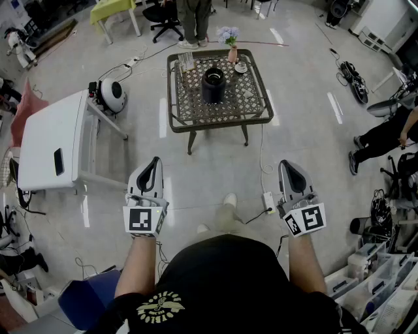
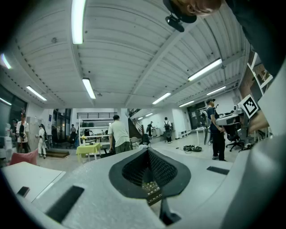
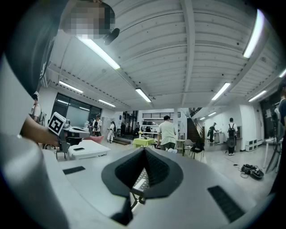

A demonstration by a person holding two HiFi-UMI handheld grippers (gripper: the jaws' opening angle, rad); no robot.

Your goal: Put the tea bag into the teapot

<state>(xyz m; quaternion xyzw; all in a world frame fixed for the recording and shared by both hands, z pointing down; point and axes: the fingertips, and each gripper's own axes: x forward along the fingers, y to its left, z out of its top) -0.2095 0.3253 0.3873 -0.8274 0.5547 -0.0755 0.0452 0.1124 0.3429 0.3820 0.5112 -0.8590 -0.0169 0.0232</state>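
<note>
Left gripper (image 1: 155,160): jaws together, nothing between them, held level on the left of the body. The left gripper view shows the same, with the tips (image 2: 147,150) meeting.
Right gripper (image 1: 285,163): jaws fully together, empty and level. The right gripper view agrees (image 3: 144,149).
Both grippers are over the glossy pale floor (image 1: 215,169), well apart from the table ahead.
A white power strip (image 1: 268,201) lies on the floor just beside the right gripper, and a white cable (image 1: 262,156) runs from it toward the table.
On the left is a white rectangular bench (image 1: 46,117) with a flat black slab (image 1: 59,161) on top. Beyond it is a round white device (image 1: 112,96).
Ahead is a square dark metal table with a lattice top (image 1: 251,98).
A black round teapot (image 1: 213,83) sits roughly at the table's centre. I can't tell whether its lid is on.
The tea bag is too small to pick out. A small clear holder with pale contents (image 1: 187,62) stands at the far-left corner, apart from the teapot.
At the far edge are a pink vase with pale blue flowers (image 1: 231,49) and a small white cup on a saucer (image 1: 241,67).
Behind the table stands a person in grey trousers (image 1: 192,23). Further back are a yellow-green table (image 1: 114,10) and a black office chair (image 1: 163,14).
</note>
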